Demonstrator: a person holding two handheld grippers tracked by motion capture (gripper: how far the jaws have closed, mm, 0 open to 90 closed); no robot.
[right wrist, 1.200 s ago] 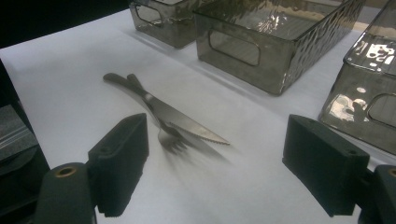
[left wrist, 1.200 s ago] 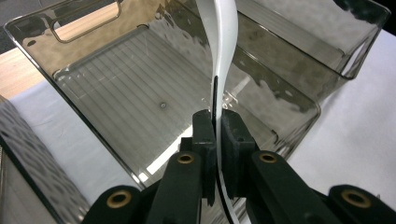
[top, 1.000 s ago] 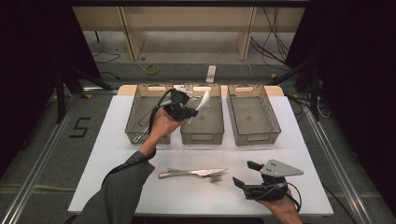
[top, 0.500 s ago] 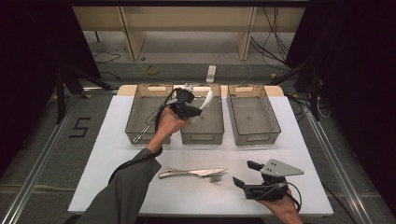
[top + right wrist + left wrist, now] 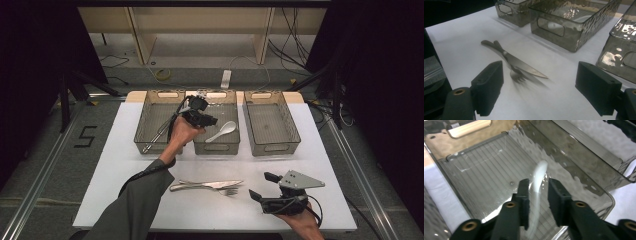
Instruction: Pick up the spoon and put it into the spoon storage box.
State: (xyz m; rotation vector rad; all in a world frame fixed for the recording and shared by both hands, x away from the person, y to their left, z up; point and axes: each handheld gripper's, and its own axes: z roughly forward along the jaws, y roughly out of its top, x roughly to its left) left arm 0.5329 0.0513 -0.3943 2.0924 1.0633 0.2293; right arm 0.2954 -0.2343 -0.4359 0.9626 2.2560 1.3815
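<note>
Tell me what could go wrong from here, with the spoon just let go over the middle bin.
1. The left gripper has just been opening its jaws; the white spoon is between them, blurred in the left gripper view. Pulling back carelessly might snag it.
2. The left hand hangs over the middle bin; a low exit could knock its wall.
3. The knife lies across the fork, so the open right gripper may grab both.

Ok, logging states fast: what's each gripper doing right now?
Left gripper: fingers just opened, releasing the white spoon into the middle bin.
Right gripper: open, empty.
</note>
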